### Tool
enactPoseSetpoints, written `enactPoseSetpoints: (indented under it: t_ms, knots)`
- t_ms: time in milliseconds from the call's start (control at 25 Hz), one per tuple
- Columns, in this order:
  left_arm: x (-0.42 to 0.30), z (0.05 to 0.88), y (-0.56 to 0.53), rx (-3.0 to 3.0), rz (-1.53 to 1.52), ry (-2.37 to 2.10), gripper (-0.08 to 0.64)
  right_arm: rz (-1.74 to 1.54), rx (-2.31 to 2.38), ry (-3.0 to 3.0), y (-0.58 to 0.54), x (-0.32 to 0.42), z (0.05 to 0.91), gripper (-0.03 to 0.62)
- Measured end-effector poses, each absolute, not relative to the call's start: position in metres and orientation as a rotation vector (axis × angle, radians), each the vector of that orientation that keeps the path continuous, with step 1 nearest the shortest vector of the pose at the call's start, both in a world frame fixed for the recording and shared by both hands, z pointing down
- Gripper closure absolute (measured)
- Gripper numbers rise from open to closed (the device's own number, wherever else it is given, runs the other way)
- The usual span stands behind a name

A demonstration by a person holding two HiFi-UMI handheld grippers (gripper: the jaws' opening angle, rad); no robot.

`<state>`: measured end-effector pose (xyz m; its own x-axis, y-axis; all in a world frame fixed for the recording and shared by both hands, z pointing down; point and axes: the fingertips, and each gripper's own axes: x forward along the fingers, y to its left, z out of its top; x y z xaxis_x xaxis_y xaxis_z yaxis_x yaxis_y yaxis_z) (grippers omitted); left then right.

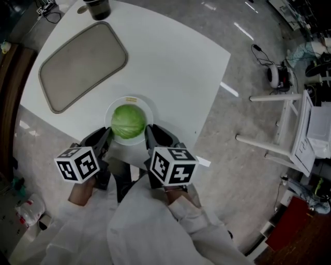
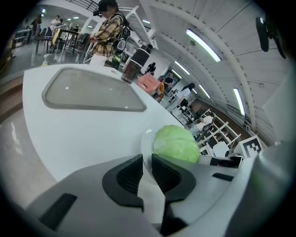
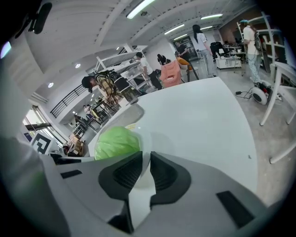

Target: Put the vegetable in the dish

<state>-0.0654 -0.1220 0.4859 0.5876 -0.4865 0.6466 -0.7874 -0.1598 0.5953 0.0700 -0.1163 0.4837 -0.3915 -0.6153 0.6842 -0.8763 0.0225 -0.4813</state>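
A pale green cabbage (image 1: 128, 121) (image 2: 175, 143) (image 3: 118, 142) rests in a white dish (image 1: 148, 109) (image 2: 147, 140) (image 3: 145, 139) at the near edge of the white table (image 1: 170, 67). My left gripper (image 1: 109, 138) (image 2: 147, 170) is at the dish's left rim and my right gripper (image 1: 147, 133) (image 3: 144, 167) at its right rim. In each gripper view only a narrow slit shows between the jaws. The white rim runs into that slit, so each gripper looks shut on the dish's edge. The cabbage is touched by neither.
A grey tray (image 1: 83, 64) (image 2: 92, 90) lies at the table's far left, with a dark cup (image 1: 97, 8) (image 2: 132, 69) beyond it. A white frame (image 1: 289, 124) stands on the floor to the right. A person (image 2: 106, 32) stands behind the table.
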Motion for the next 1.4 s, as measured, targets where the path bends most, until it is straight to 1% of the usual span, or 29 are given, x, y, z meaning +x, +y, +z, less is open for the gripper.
enactPoseSetpoints:
  t_ms: [680,1200,1400]
  knots:
    - [-0.172,0.476,-0.239,1.818,0.369,-1.052,0.497,1.336,1.508,-2.043,-0.236,-0.036,0.479,0.529]
    - [-0.233,0.484,-0.321,1.825,0.385,-1.070,0.497,1.302,1.466,-2.051,-0.321,-0.097,0.488,0.529]
    - [-0.246,0.491,-0.340,1.808,0.382,-1.090,0.497,1.292,1.448,-2.040,-0.341,-0.111,0.494,0.529]
